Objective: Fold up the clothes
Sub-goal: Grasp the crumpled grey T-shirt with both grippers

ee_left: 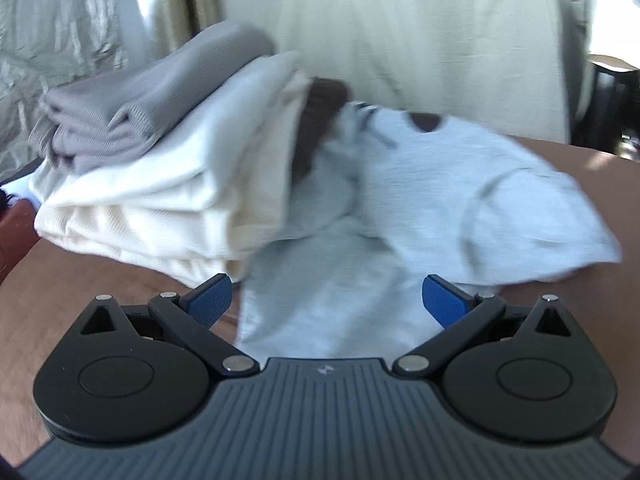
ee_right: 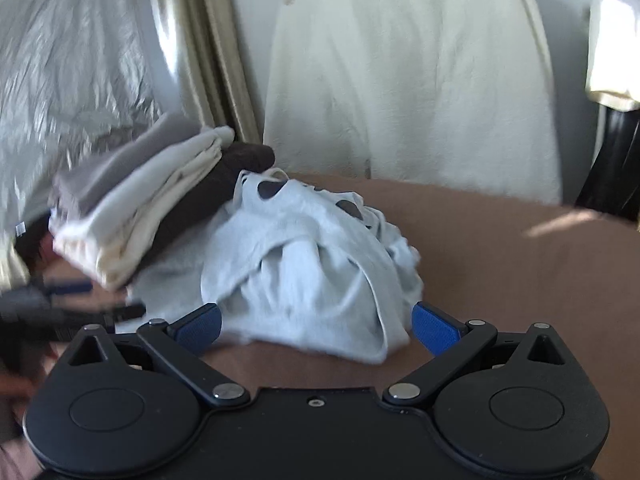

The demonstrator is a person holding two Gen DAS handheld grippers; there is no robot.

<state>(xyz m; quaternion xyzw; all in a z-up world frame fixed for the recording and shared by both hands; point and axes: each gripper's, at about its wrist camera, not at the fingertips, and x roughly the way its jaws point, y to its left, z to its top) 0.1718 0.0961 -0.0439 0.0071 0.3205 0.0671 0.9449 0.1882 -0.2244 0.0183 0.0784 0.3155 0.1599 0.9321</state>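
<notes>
Far left in both views: crinkled silvery sheet [ee_left: 48, 40] hanging as backdrop, thin and foil-like, next to pleated beige curtain [ee_right: 208, 40].

Left side of the brown bench [ee_right: 500, 248]: stack of folded clothes [ee_left: 152, 184] sitting tilted. Grey ribbed knit [ee_left: 132, 112] on top, thick cream layers [ee_left: 132, 216] under it, dark brown knit piece [ee_left: 320, 120] sticking out at the stack's right edge.

Centre: light blue-grey shirt [ee_right: 304, 264], soft jersey with dark oval spots near the top, lying crumpled and unfolded on the bench. Its left edge is touching the stack, apparently tucked partly under it. Fabric bunching in rounded ridges in the right wrist view; flatter and motion-blurred in the left wrist view.

Left tongs [ee_left: 326, 300] standing released, blue textured pads wide apart, hovering over the shirt's near hem, nothing gripped.

Right tongs [ee_right: 316, 324] also released, pads spread either side of the shirt's near folds, not gripping it.

Behind the bench: cream cloth [ee_right: 400, 80] draped over something upright, smooth with long soft creases.

Right part of the bench: bare matte brown surface, sun patch at the far edge.
</notes>
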